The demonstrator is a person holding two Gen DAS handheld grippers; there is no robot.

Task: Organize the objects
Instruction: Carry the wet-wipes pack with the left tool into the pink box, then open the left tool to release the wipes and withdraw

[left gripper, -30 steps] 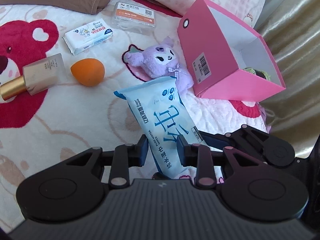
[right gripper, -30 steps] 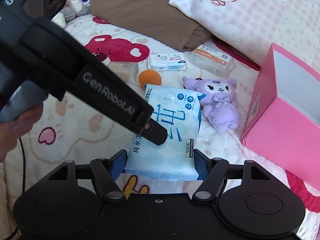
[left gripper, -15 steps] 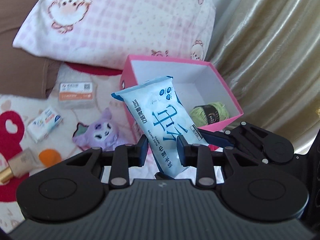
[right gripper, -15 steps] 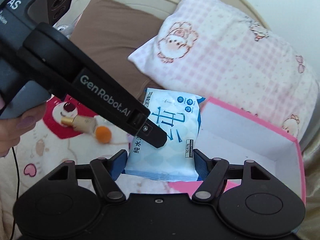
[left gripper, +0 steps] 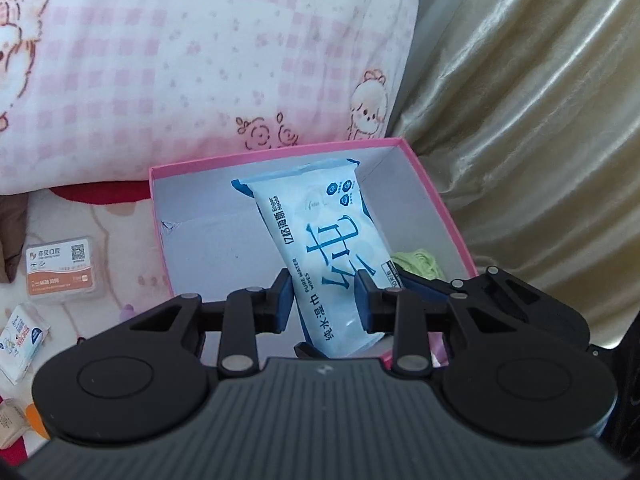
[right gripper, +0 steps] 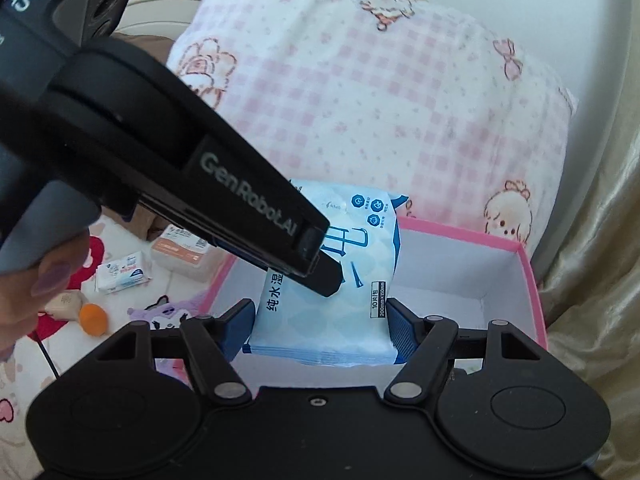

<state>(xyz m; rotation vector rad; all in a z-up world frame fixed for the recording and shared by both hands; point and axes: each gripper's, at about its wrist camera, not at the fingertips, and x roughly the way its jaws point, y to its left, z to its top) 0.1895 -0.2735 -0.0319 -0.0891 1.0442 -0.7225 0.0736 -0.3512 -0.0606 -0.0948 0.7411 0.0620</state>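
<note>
Both claws, left claw (left gripper: 324,296) and right claw (right gripper: 320,330), clamp one blue wet-wipes pack (left gripper: 326,248) over the pink box (left gripper: 434,196) at frame centre.

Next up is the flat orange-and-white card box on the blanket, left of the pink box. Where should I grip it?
Grip the card box across its two short ends, coming straight down from above: it lies flat, label up, with bare blanket around it. Judged from the left wrist view only.

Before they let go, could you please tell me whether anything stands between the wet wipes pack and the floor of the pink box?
Nothing visible blocks it. The wet wipes pack, held by both grippers, hangs over the open pink box. The white floor beneath looks bare; only green yarn lies in the right corner, beside the pack.
</note>
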